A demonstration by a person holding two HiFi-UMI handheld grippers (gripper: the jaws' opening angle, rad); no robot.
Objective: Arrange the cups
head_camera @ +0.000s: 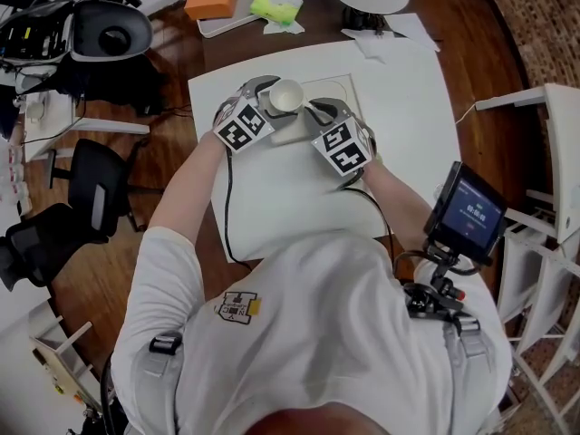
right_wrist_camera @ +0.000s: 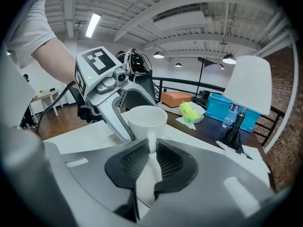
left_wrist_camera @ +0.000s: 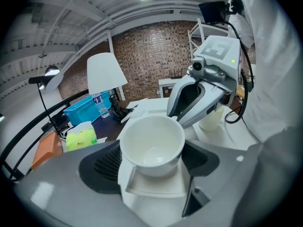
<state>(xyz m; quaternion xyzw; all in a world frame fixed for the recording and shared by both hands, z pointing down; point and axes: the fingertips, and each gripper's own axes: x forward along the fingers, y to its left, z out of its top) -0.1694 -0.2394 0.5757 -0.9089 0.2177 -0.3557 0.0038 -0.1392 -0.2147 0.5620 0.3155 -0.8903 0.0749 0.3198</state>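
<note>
Now the left gripper point(left_wrist_camera: 152, 150) is clasping the cup point(head_camera: 286, 95) round its body, while the right gripper point(right_wrist_camera: 151, 148) is pinching its handle point(right_wrist_camera: 151, 137), near the mat's point(head_camera: 399, 107) far edge.

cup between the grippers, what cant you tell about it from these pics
- Base of the cup: left gripper view, its own bowl hides whether it sits on the square saucer or hangs just above.
- The left gripper: same view, the rim overhangs the pads; pressing or only flanking is unclear.
- The handle: head view, hidden under the right gripper.
- A second cup: left gripper view, mostly behind the right gripper.
</note>
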